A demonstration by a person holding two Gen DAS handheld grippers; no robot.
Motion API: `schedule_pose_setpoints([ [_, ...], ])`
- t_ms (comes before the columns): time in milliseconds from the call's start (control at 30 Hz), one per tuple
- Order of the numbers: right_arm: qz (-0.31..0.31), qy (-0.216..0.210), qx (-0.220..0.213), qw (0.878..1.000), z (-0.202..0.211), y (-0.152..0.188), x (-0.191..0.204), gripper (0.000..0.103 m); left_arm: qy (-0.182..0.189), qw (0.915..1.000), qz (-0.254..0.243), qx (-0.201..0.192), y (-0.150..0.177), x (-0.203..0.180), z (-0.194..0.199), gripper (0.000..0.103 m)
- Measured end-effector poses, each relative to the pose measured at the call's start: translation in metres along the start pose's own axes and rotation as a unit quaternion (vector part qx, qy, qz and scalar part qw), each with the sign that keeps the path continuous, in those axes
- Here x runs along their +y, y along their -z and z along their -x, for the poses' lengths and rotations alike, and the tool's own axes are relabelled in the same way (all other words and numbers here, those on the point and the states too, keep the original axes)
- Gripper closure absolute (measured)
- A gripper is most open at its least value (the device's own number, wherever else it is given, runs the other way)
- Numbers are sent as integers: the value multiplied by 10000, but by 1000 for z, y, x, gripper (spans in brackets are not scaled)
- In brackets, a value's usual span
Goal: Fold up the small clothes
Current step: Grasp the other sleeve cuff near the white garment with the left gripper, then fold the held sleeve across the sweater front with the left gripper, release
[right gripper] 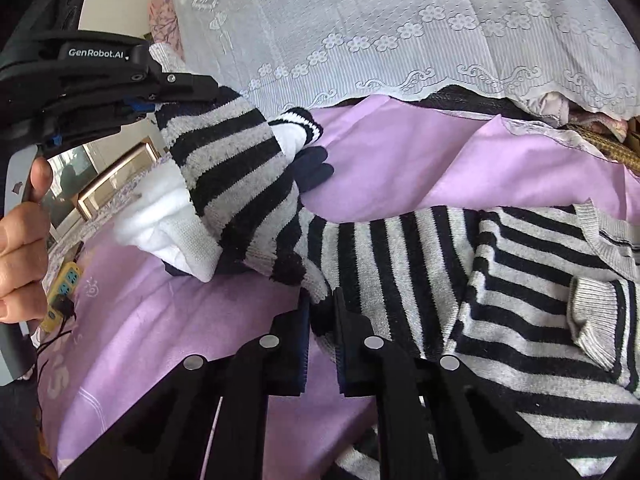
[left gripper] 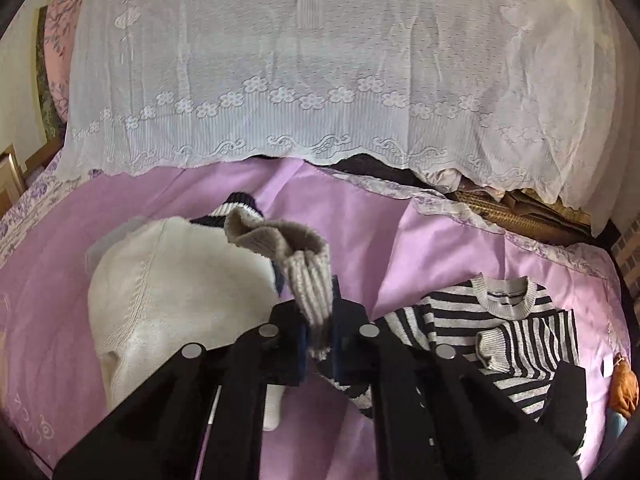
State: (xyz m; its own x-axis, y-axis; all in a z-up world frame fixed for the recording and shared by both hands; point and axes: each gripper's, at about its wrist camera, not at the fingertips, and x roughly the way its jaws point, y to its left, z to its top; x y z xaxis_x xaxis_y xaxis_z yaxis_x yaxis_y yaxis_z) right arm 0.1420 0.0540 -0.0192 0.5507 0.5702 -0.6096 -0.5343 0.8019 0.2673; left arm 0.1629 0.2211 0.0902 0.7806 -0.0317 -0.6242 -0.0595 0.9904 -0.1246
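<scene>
Ribbed grey knit: the cuff (left gripper: 312, 292) of the sleeve (right gripper: 228, 168) is pinched between the jaws of the left gripper (left gripper: 320, 334), clenched on it and lifted off the bed.
Right gripper (right gripper: 322, 336): jaws closed on the near edge of the striped sweater (right gripper: 500, 280), low at the hem side, the fabric nipped between the pads.
Sleeve line: from the right wrist view the held sleeve runs taut from the left gripper (right gripper: 158, 98) up at the left down to the sweater body, hanging above the white garment (right gripper: 168, 220).
Sweater position: lies flat on the purple sheet (right gripper: 400, 160), collar (left gripper: 506, 300) towards the lace cover (left gripper: 320, 60); the other sleeve (left gripper: 528, 344) is already crossed over the chest.
White garment (left gripper: 172, 292): bunched just beside the sweater, on its left, with a navy-and-white cuff (left gripper: 240, 204) poking out; a dark piece (right gripper: 314, 166) lies by it.
Step in hand, as judged: bringing this sleeve across the body.
How to do it well: carry the cuff over in an arc, keeping it clear of the white garment; hold the hem edge pinned so the body does not slide; lay the sleeve straight, stripes lined up, cuff inside the outline; loosen the grip only once the fabric rests flat.
Risk: soft knit sags, so a low pass may drag the neighbouring pile.
</scene>
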Motion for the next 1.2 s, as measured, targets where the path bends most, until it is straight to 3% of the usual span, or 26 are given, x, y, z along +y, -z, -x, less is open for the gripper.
schedule_pose_setpoints([
  [333,-1002,-261,-325,9941,55,8,-89,92,558,9921,-1116,-122,-19,-170,6,95],
  [500,-1619,-463,-508,9844,79,31,-129,90,1048,9800,-1692,23,-3,-258,-11,96],
  [533,-1829,-493,-548,9804,84,37,-139,83,1226,9747,-1865,149,4,-277,-18,95],
  [600,-2294,-339,-508,9714,98,50,-165,52,1459,9619,-2270,443,23,-314,-33,95],
  [633,-2459,-243,-489,9678,105,58,-179,45,1531,9562,-2441,508,34,-328,-40,94],
  [667,-2528,-148,-392,9666,110,67,-192,44,1703,9538,-2406,578,42,-336,-45,90],
  [733,-2762,-3,-367,9604,126,87,-220,49,1783,9494,-2481,723,56,-348,-57,89],
  [800,-3143,-175,-492,9479,143,100,-246,58,1816,9479,-2489,810,68,-352,-68,86],
  [833,-3375,-306,-622,9388,151,103,-258,60,1874,9454,-2515,882,73,-352,-71,80],
  [867,-3582,-437,-780,9294,158,104,-268,60,1932,9422,-2557,978,77,-353,-74,64],
  [900,-3721,-503,-893,9225,163,103,-275,59,1913,9410,-2600,1019,80,-353,-75,57],
  [1067,-3972,-623,-761,9125,163,95,-290,59,1667,9557,-2362,546,73,-320,-55,38],
  [1200,-4485,-774,-758,8872,161,102,-310,58,1158,9693,-2139,365,69,-270,-49,30],
])
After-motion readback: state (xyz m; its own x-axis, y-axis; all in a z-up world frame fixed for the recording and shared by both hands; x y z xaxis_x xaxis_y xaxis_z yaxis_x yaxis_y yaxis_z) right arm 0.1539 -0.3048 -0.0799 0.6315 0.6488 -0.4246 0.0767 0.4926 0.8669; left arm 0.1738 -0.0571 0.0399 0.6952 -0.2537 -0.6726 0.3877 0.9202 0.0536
